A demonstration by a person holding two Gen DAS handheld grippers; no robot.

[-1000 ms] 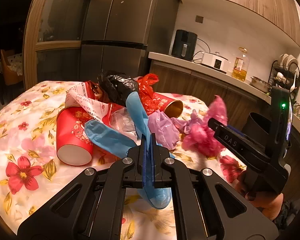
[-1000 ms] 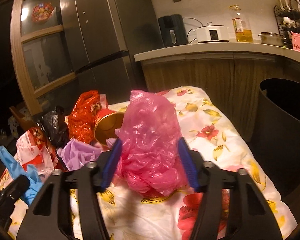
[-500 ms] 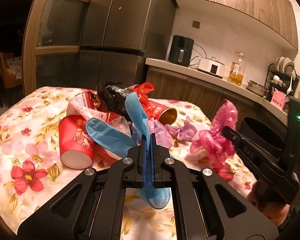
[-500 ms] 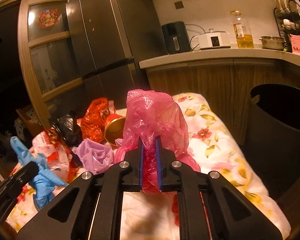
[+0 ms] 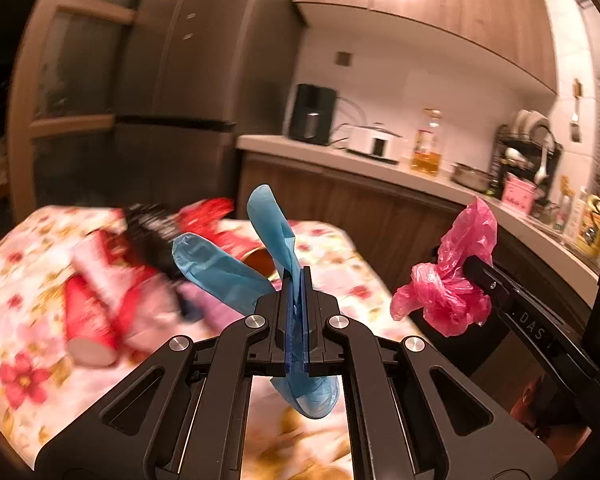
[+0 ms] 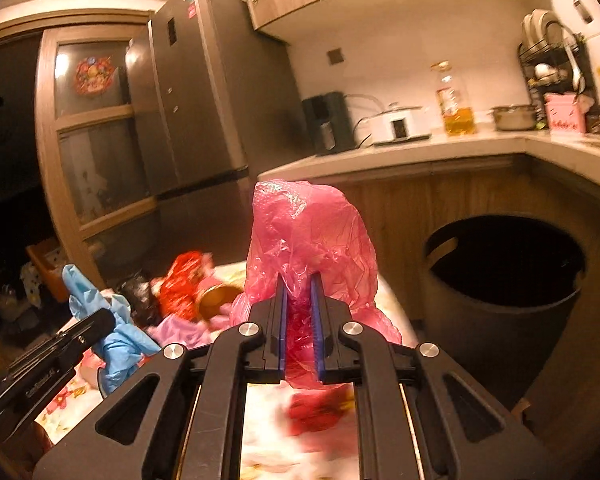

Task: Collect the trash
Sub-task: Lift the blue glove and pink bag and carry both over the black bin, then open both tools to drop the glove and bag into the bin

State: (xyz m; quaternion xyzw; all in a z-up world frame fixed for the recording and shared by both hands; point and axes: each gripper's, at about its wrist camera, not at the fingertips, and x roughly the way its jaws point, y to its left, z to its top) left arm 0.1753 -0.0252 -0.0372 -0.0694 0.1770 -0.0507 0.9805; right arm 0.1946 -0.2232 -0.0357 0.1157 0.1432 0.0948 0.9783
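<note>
My left gripper [image 5: 297, 280] is shut on a blue glove [image 5: 228, 268] and holds it above the flowered table [image 5: 28, 320]. My right gripper [image 6: 299, 284] is shut on a crumpled pink plastic bag [image 6: 308, 232], lifted off the table; the bag also shows in the left wrist view [image 5: 452, 284]. The blue glove also shows in the right wrist view [image 6: 112, 332], at the lower left. A dark round trash bin [image 6: 500, 280] stands open to the right of the table. More trash lies on the table: a red paper cup [image 5: 88, 320], a black bag [image 5: 152, 236], a red bag [image 6: 182, 288] and a purple bag [image 6: 180, 328].
A kitchen counter [image 6: 420, 148] runs behind the bin, with an oil bottle [image 6: 454, 104], a white cooker [image 6: 398, 124] and a dish rack [image 6: 552, 68]. A tall dark fridge [image 6: 196, 100] stands behind the table.
My right gripper closed on the pink bag and lifted it off the table toward the bin. My left gripper rose with the blue glove and turned to the right.
</note>
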